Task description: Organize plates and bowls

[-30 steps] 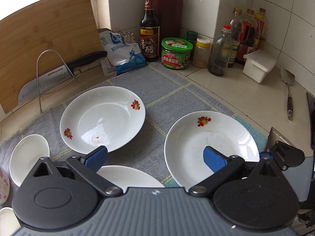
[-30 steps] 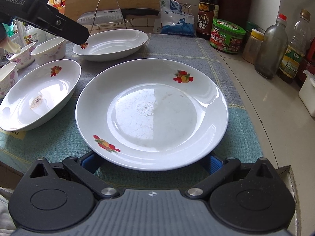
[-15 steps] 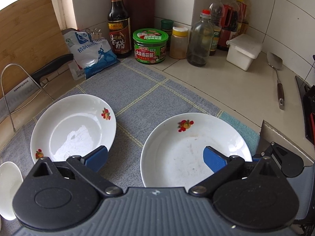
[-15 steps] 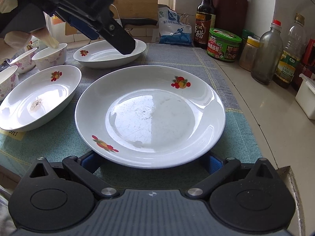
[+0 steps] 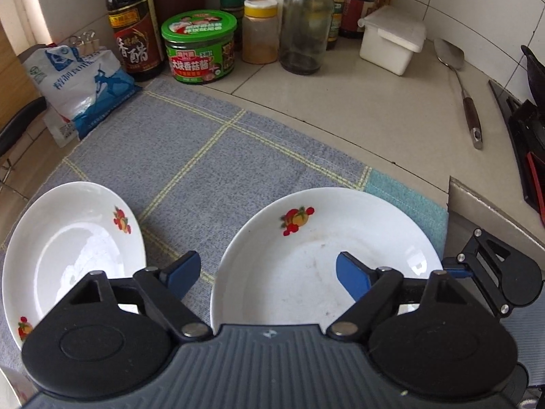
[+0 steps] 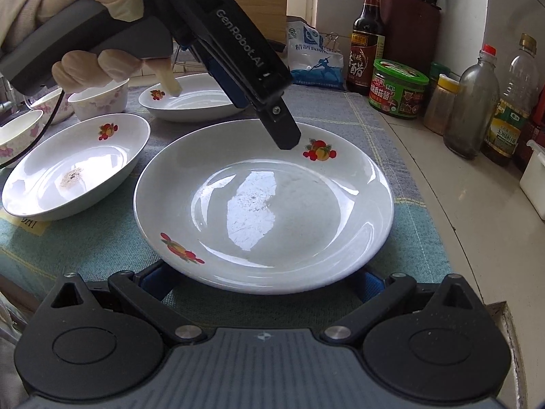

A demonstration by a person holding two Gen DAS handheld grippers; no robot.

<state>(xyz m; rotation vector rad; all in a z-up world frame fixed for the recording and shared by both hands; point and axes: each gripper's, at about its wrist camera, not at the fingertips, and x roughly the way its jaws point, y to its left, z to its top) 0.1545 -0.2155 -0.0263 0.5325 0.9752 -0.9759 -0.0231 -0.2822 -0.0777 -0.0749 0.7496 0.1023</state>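
A large white plate (image 5: 306, 266) (image 6: 265, 204) with fruit prints lies on the grey-blue cloth (image 5: 204, 156). My left gripper (image 5: 267, 274) (image 6: 286, 139) points steeply down at the plate's far-left rim. Its jaws are closing: one blue finger (image 5: 180, 271) is outside the rim, the other (image 5: 354, 279) is over the plate's well, and neither pad touches it. My right gripper (image 6: 262, 281) is at the plate's near edge, open, with its blue fingertips (image 6: 153, 279) tucked under the rim. Two deep oval dishes (image 6: 75, 173) (image 6: 194, 99) lie to the left.
Floral bowls (image 6: 98, 99) stand at the far left, behind a gloved hand (image 6: 92, 64). A vinegar bottle (image 5: 133, 34), green jar (image 5: 199, 51), salt bag (image 5: 81, 85), white box (image 5: 391, 41) and spatula (image 5: 466, 102) line the counter. The counter edge (image 5: 477, 204) is right of the cloth.
The left gripper has swung right and down from the oval dish to the large plate's rim, and its jaws have narrowed. The right gripper and the plate have stayed put.
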